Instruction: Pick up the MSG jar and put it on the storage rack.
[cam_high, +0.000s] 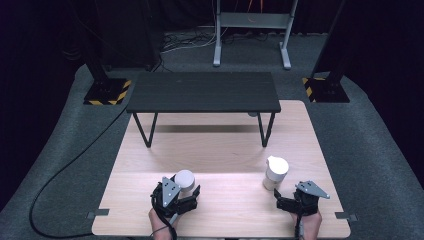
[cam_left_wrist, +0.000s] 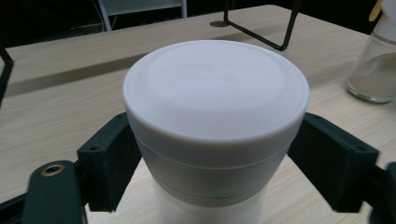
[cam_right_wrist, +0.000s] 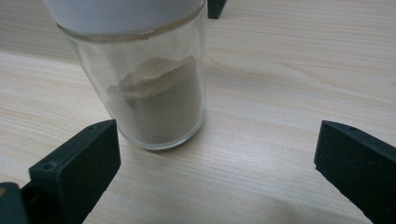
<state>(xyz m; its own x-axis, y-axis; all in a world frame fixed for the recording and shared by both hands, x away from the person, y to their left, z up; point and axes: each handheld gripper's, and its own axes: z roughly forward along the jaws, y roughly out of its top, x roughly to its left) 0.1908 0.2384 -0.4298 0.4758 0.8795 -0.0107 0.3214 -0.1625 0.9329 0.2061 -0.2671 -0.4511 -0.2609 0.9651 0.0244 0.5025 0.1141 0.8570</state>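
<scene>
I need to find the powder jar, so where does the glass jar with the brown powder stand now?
In the high view the glass jar stands on the right of the wooden table, just ahead of the right hand-held gripper, whose jaws are open and apart from it.

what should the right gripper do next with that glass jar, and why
Probably ease the right gripper forward until the glass jar sits between its jaws, then close. Its jaws stand wide open with the jar just ahead, off to one side, while the left gripper already clamps the white-lidded jar.
</scene>
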